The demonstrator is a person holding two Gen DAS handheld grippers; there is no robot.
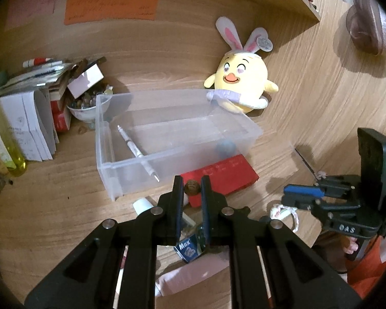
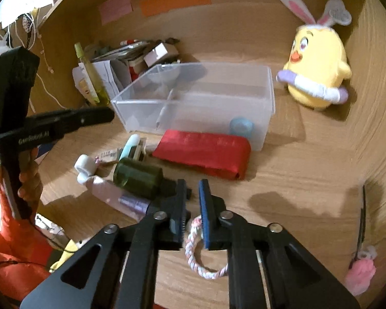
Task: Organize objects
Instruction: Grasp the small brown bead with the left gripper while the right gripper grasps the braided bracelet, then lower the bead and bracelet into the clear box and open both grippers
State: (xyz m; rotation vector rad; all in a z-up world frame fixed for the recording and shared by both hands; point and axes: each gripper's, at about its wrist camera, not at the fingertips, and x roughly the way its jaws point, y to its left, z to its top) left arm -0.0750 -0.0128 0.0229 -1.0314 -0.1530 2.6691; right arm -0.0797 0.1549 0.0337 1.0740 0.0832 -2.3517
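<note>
Left wrist view, cluttered wooden desk, clear bin

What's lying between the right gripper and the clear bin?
In the right wrist view, ahead of the right gripper, a red cloth lies on the desk against the front of the clear bin; bare wood fills the rest.

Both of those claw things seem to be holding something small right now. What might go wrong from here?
1. The left gripper pinches a small round brown object only at the very tips of its jaws; it might roll out before reaching the clear bin.
2. The right gripper holds a twisted pink-and-white loop that dangles freely, so it may snag on the green bottle or the clutter beside it.
3. The two grippers work close together and might bump.
</note>
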